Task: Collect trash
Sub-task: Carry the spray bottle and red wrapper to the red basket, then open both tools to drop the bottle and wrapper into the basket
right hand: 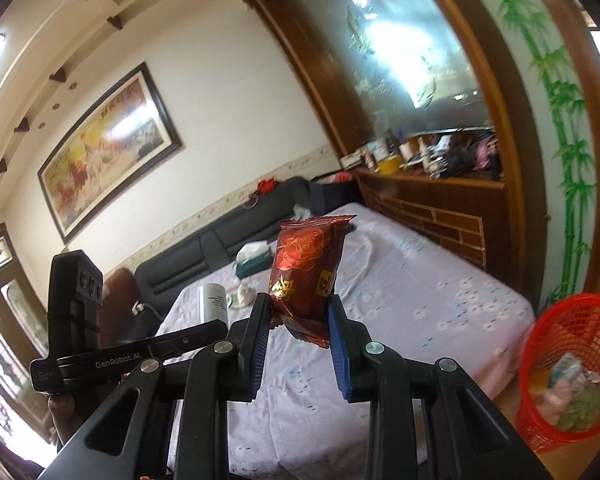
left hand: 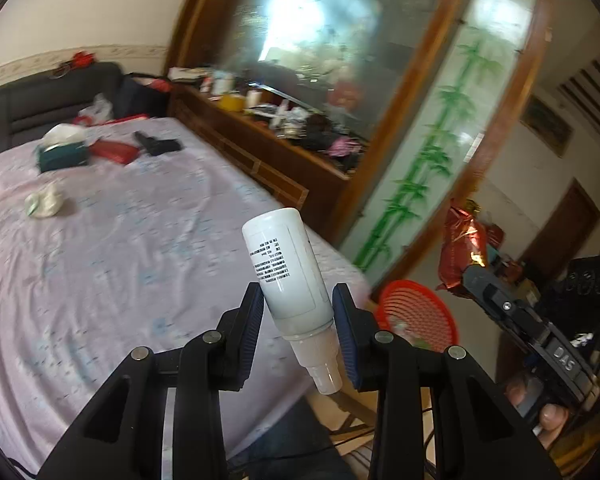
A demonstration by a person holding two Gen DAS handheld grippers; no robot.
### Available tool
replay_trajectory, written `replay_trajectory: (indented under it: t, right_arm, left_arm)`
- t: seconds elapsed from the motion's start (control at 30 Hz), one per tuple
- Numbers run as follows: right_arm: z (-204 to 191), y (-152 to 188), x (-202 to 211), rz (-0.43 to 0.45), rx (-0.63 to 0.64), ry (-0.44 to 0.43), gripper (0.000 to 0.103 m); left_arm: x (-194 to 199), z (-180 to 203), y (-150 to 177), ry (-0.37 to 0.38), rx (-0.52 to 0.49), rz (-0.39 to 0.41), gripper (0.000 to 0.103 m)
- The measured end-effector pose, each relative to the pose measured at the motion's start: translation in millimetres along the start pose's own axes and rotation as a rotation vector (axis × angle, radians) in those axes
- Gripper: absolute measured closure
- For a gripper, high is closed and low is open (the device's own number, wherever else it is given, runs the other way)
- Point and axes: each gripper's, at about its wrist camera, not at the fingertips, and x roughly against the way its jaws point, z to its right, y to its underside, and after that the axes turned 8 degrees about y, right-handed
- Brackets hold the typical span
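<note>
My left gripper (left hand: 298, 312) is shut on a white plastic bottle (left hand: 288, 268), held neck down above the bed's near corner. My right gripper (right hand: 298, 316) is shut on a dark red snack wrapper (right hand: 306, 272) with a gold rose print, held upright over the bed. The wrapper (left hand: 462, 246) also shows in the left wrist view at the right, above the red mesh trash basket (left hand: 418, 312). The basket (right hand: 572, 372) stands on the floor beside the bed and holds several pieces of rubbish. The bottle (right hand: 213, 304) shows left of my right gripper.
The bed (left hand: 100, 248) has a lilac sheet. On it lie a crumpled tissue (left hand: 44, 202), a green tissue box (left hand: 62, 154), a red pouch (left hand: 114, 152) and a black object (left hand: 158, 145). A cluttered wooden cabinet (left hand: 268, 148) runs along the bed's far side.
</note>
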Motion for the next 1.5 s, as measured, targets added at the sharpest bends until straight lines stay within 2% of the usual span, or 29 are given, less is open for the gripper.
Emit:
replay_trajectory:
  t: [0.23, 0.4, 0.67, 0.87, 1.23, 1.5]
  right_arm:
    - [35, -8, 54, 0.102, -0.066, 0.121, 0.073]
    - [60, -13, 94, 0.173, -0.108, 0.246, 0.073]
    - [88, -15, 135, 0.211, -0.162, 0.378, 0.073]
    - [99, -13, 147, 0.219, -0.182, 0.429, 0.073]
    - [123, -9, 150, 0.191, -0.229, 0.468, 0.073]
    - [156, 0, 132, 0.122, -0.289, 0.495, 0.073]
  left_arm:
    - [-20, 48, -9, 0.116, -0.087, -0.031, 0.069]
    - [-42, 81, -13, 0.186, -0.137, -0.062, 0.069]
    - [-70, 122, -16, 0.261, -0.199, -0.102, 0.069]
    - [-95, 139, -14, 0.289, -0.215, -0.147, 0.069]
    - [-145, 156, -4, 0.349, -0.238, -0.217, 0.069]
    - [-198, 158, 9, 0.378, -0.231, -0.301, 0.069]
